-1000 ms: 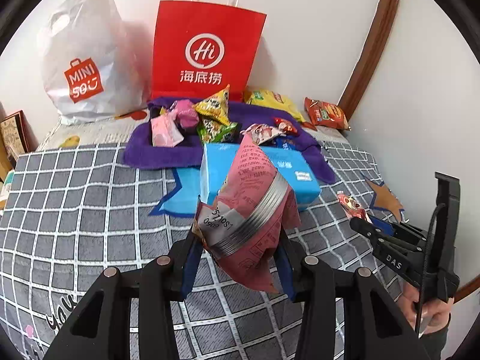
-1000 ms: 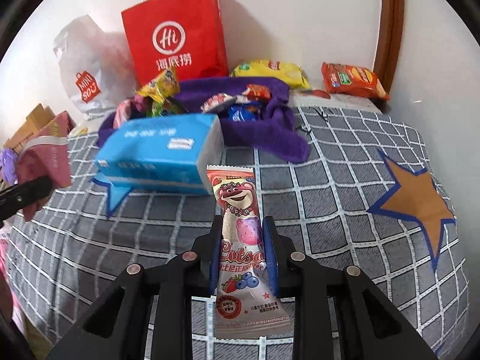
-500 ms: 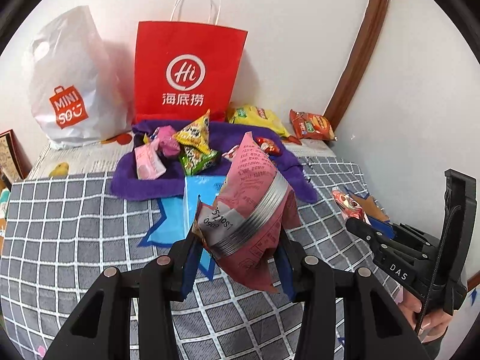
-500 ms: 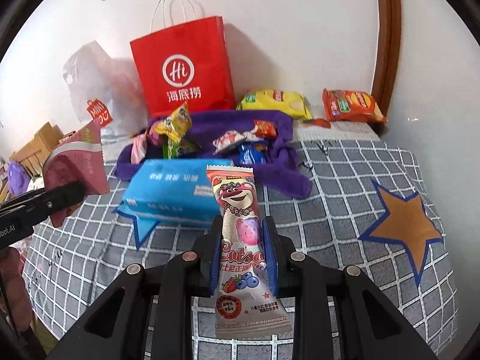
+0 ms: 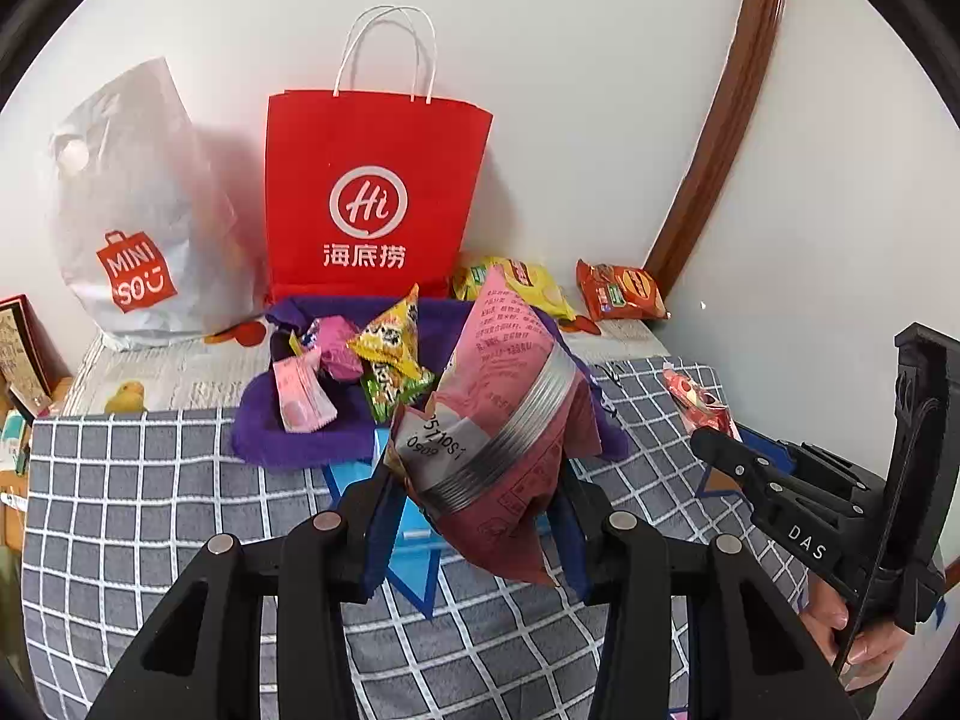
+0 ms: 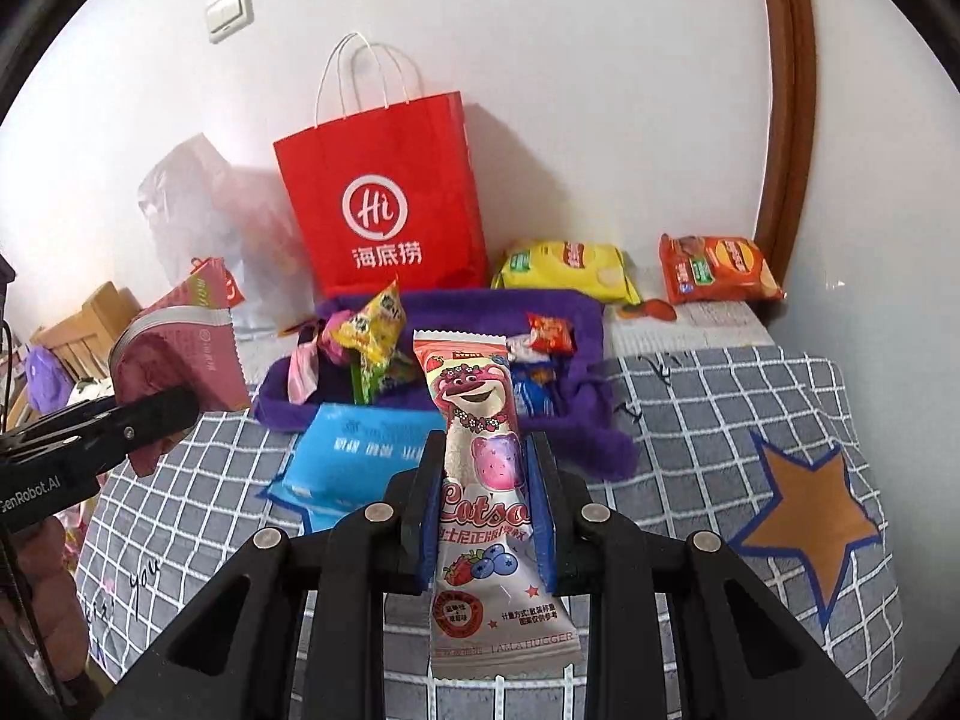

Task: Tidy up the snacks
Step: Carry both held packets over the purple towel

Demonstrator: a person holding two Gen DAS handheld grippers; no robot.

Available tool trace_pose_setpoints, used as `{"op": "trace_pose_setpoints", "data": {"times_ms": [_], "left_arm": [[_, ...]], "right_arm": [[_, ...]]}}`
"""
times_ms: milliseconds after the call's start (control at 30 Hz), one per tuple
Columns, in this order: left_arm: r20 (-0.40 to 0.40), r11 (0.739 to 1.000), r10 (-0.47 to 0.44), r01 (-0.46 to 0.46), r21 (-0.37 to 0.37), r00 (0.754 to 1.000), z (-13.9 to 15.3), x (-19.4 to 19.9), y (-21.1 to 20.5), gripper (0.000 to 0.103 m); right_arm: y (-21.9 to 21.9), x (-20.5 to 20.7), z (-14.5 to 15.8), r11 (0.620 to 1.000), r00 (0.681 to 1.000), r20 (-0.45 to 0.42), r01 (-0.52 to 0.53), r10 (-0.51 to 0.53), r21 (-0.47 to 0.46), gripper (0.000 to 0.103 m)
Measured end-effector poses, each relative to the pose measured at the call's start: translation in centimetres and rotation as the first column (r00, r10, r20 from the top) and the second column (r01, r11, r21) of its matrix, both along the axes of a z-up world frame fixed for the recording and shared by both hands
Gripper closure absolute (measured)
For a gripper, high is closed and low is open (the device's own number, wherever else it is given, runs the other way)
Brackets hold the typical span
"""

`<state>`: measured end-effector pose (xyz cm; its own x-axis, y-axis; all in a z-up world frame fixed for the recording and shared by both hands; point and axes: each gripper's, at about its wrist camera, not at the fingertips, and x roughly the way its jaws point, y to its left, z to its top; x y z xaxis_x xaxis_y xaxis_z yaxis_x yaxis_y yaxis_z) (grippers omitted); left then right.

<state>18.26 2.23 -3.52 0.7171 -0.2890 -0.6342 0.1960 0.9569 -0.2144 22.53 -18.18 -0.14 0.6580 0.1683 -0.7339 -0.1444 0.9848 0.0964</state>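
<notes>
The left claw (image 5: 480, 516) is clamped on a dark pink snack pouch (image 5: 498, 420), which stands tilted between its blue-padded fingers, raised clear of the checked grey bedspread (image 5: 150, 480). The right claw (image 6: 485, 510) grips a tall pink bear-print snack packet (image 6: 480, 450) at its middle, the packet upright with its top above the fingers and its bottom hanging below them. Just beyond both claws lies a blue tissue pack (image 6: 354, 456) on the bedspread, and behind it a purple cloth (image 6: 576, 324) heaped with small wrapped sweets, among them a yellow packet (image 6: 372, 324). Farther back, a red paper bag (image 6: 390, 204) stands against the white wall, with a white plastic bag (image 5: 126, 210) to its left and a yellow chip packet (image 6: 564, 264) and an orange one (image 6: 717, 267) to its right.
</notes>
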Motion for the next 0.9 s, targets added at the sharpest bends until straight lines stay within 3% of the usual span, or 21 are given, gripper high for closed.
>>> {"op": "trace_pose_setpoints", "data": {"times_ms": [900], "left_arm": [[0.014, 1.0, 0.018, -0.018, 0.009, 1.0, 1.9, 6.0, 1.5, 0.061]], "right_arm": [[1.7, 8.8, 2.2, 1.0, 0.999, 0.032, 0.01, -0.01, -0.006, 0.078]]}}
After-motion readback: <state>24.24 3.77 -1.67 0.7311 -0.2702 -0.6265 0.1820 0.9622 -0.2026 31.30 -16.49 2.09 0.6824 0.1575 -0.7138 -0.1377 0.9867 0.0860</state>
